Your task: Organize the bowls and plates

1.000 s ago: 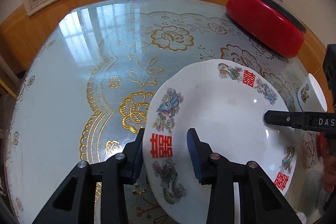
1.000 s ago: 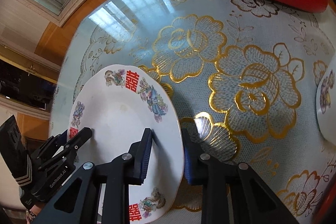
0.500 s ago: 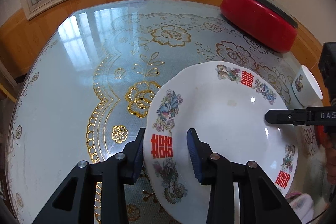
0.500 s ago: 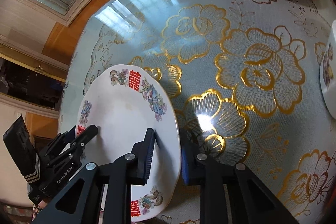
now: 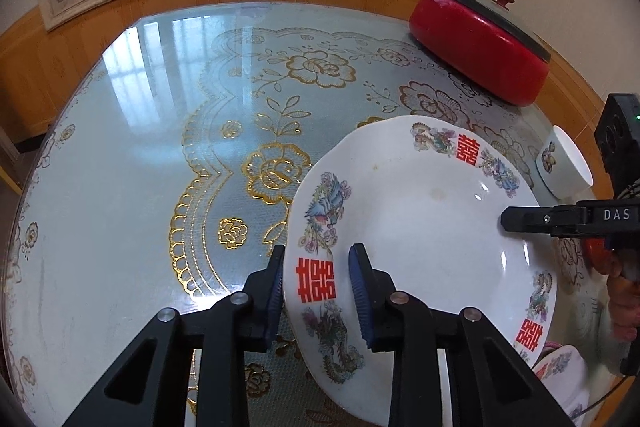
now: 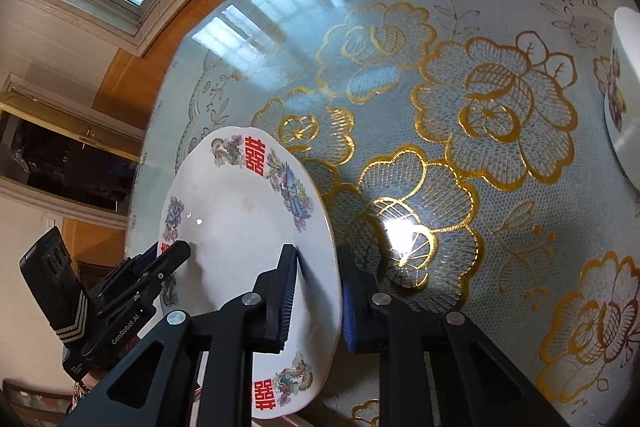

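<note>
From the left wrist view, the left gripper (image 5: 316,291) has its two blue-padded fingers straddling the near rim of the plate (image 5: 420,227), one pad under the rim and one over the red double-happiness mark. The outer pad touches the rim; a little white shows before the inner one, so I cannot tell whether it is truly clamped. Over the last second the plate has climbed: more of the table (image 5: 120,187) shows below it, and the red pot (image 5: 480,47) and the small bowl (image 5: 564,167), both beyond the fingertips to the right, now sit further off. The right gripper (image 5: 520,221) reaches in from the right over the opposite rim. I judge the plate is being carried, probably toward another patterned plate (image 5: 560,367) peeking out below its right edge.

From the right wrist view, the right gripper (image 6: 318,291) is clenched on the plate (image 6: 240,227), pads pressed against both faces of its edge. The plate stands tilted, clear of the table (image 6: 440,107), and has swung slightly up-frame since a second ago. The left gripper (image 6: 172,255) holds the far rim. The plate is white, wavy-edged, with bird-and-flower prints and red characters, plus a faint stain near its middle. The bowl (image 6: 624,99) lies well to the right of the fingertips.
</note>
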Demonstrator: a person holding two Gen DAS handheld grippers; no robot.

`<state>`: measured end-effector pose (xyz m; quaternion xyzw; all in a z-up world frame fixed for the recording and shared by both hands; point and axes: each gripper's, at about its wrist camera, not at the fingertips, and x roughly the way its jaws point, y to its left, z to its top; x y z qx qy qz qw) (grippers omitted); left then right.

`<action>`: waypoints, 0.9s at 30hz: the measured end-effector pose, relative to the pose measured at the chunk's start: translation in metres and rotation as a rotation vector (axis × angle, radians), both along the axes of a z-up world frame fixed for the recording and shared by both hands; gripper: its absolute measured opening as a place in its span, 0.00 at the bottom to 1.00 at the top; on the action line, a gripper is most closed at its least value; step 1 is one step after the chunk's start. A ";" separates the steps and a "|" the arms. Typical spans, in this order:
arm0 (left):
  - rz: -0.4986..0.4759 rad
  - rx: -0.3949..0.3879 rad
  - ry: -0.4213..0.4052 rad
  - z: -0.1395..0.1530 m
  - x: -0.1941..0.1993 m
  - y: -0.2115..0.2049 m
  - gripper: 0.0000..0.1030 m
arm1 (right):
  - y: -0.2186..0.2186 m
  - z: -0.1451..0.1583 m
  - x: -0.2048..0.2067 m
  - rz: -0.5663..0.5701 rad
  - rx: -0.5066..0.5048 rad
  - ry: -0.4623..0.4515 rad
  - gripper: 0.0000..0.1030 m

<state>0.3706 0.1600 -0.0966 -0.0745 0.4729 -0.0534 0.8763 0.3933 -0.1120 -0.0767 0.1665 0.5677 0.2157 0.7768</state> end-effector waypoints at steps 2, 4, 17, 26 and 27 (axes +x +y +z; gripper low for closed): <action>0.010 -0.013 0.004 0.001 0.000 0.003 0.30 | -0.001 0.001 0.001 -0.003 0.001 -0.003 0.18; 0.013 -0.005 0.000 0.002 0.001 0.002 0.30 | 0.002 0.002 0.004 -0.007 0.002 -0.003 0.19; 0.028 -0.006 -0.060 0.031 -0.002 0.005 0.30 | 0.006 0.034 0.007 -0.009 0.012 -0.050 0.19; 0.019 -0.026 -0.095 0.054 -0.029 -0.005 0.30 | -0.005 0.060 -0.016 -0.016 0.034 -0.065 0.19; 0.016 -0.027 -0.099 0.056 -0.033 -0.006 0.30 | -0.008 0.064 -0.021 -0.018 0.038 -0.067 0.19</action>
